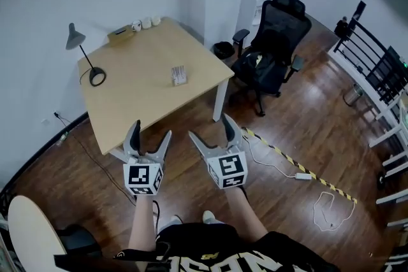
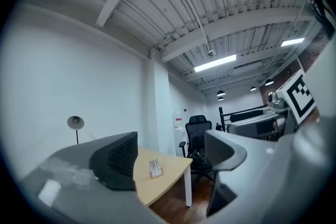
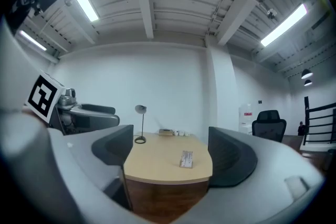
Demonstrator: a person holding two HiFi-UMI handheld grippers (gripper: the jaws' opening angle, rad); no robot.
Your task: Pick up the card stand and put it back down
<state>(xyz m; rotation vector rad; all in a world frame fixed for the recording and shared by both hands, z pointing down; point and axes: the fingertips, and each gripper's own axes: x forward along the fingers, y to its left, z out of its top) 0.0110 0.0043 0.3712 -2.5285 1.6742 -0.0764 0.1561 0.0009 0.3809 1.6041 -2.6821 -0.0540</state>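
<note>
Card stand (image 1: 179, 75), where's it at rn?
↳ sitting on the wooden table (image 1: 146, 105), over toward its 3 o'clock side, nothing touching it. Desk lamp (image 1: 86, 60) is at the stand's 9 o'clock, black office chair (image 1: 274, 41) off around 2
and the grippers?
↳ both held short of the table, roughly 6 o'clock from the stand and well apart from it. Left gripper (image 1: 152, 130) has its jaws spread with nothing between them, right gripper (image 1: 209, 126) same deal, wide and empty
</note>
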